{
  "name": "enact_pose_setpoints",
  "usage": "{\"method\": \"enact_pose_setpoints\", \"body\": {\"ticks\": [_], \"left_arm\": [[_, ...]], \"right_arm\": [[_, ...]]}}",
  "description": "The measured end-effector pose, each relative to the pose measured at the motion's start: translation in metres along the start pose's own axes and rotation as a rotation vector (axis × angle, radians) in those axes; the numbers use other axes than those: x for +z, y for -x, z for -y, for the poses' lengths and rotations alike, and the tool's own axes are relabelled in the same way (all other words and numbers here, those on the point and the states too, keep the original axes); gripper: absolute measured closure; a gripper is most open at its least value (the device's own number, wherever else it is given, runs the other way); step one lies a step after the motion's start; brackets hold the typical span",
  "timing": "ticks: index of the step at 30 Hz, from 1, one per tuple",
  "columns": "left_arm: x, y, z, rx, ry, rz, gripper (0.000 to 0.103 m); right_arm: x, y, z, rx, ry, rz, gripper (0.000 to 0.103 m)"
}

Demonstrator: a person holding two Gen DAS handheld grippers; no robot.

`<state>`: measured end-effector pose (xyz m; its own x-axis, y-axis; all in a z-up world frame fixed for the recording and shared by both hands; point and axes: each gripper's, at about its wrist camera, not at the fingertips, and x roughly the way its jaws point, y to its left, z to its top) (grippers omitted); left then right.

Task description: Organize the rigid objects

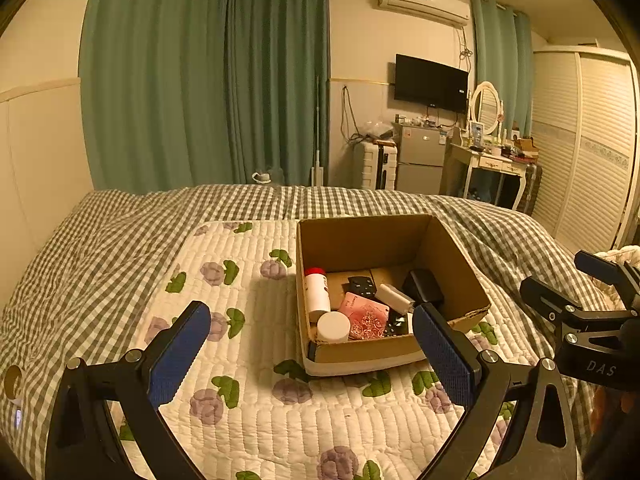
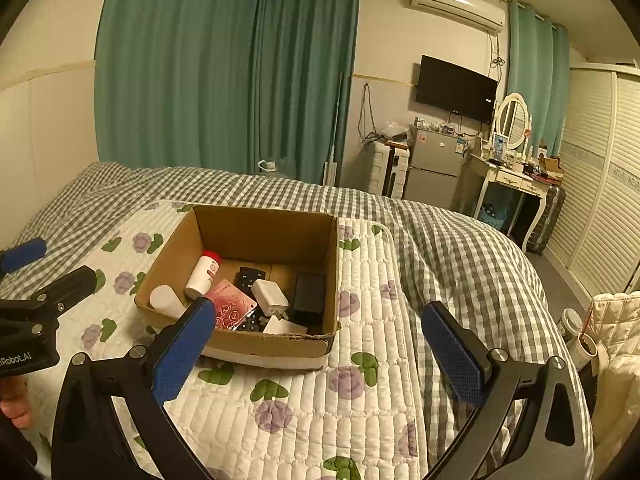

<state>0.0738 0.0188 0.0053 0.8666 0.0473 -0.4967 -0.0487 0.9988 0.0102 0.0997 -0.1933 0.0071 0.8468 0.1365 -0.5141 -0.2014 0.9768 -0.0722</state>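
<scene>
The bed is soft, and that is the main worry: the quilt gives under weight, so a push on the box rim could tip it or slide it toward the right-hand edge of the mattress. The box sits on the quilt, open-topped, and everything to be sorted seems already inside it: a bottle with a red cap lying along the left wall, a white jar at the near left corner, a pink card, a charger, a dark block and a remote.

Both pairs of tongs are spread wide and carry nothing. The left tongs hover just before the near wall of the box; the right tongs hang over the quilt at its near right corner. They are close together, so a reach into the box from both at once could knock 1 into the other.

The pieces overlap, and a grab at the card may drag the charger along with it.

Hard to make out: what the dark block is, what lies under the card, and how much of the remote is buried. The near wall hides the floor of the box just behind it.
</scene>
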Motion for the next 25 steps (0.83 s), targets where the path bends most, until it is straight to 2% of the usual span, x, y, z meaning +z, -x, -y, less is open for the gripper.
{"method": "enact_pose_setpoints", "body": {"ticks": [25], "left_arm": [[-0.0013,0.0036,0.0022,-0.001,-0.01,0.013,0.0]], "right_arm": [[-0.0016,-0.0043,-0.0028,0.001,0.009,-0.023,0.0]]}}
